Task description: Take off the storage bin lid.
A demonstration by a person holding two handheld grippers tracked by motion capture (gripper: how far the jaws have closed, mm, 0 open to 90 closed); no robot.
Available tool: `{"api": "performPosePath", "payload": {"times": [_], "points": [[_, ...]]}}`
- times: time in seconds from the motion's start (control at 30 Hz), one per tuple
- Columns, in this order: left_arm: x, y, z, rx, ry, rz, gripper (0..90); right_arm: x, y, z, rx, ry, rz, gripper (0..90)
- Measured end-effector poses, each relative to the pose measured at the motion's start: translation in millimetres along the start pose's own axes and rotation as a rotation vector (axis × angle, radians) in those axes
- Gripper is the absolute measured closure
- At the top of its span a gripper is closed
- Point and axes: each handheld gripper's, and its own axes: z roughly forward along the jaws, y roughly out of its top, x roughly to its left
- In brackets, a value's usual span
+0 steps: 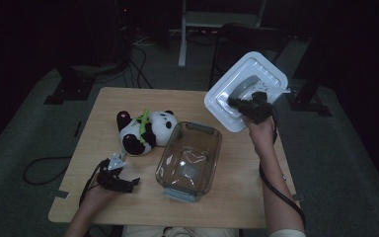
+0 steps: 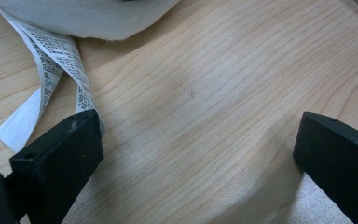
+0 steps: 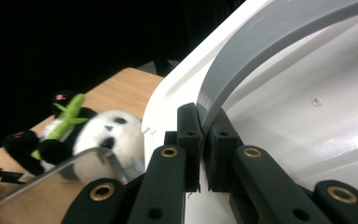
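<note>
Already your right gripper (image 1: 241,104) pinches the white lid (image 1: 246,89) by its grey handle (image 3: 261,51), lifted off the clear container (image 1: 190,158), leaving the left gripper (image 1: 128,183) wide, empty.

Lab/studio (dark): floor cables (image 1: 139,63), stand bases (image 1: 71,88).

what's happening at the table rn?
A person works two handheld grippers. The right gripper is shut on the grey handle of the white lid, held tilted above the table's far right. The clear container sits open mid-table. The left gripper is open, near the panda plush.
</note>
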Motion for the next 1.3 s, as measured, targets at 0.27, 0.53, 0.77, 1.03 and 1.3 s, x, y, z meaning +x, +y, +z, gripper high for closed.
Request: {"api": "performPosePath", "payload": {"times": [0.27,0.53,0.77,1.03,1.3], "points": [[-0.1,0.0,0.1,-0.002,0.001,-0.001,2.1,-29.4,-25.7,19.5,0.028,-0.058,0.09,86.2],[0.0,0.0,0.0,0.0,0.001,0.001,2.1,-39.1,-53.1,38.7,0.068,-0.102,0.141,86.2],[0.0,0.0,0.0,0.0,0.001,0.001,2.1,-42.1,-81.9,59.6,0.118,-0.094,0.178,86.2],[0.0,0.0,0.0,0.0,0.001,0.001,2.1,-51.7,-104.5,73.6,0.154,-0.075,0.235,86.2],[0.1,0.0,0.0,0.0,0.001,0.002,2.1,-61.1,-118.5,88.0,0.209,-0.046,0.283,85.3]]}}
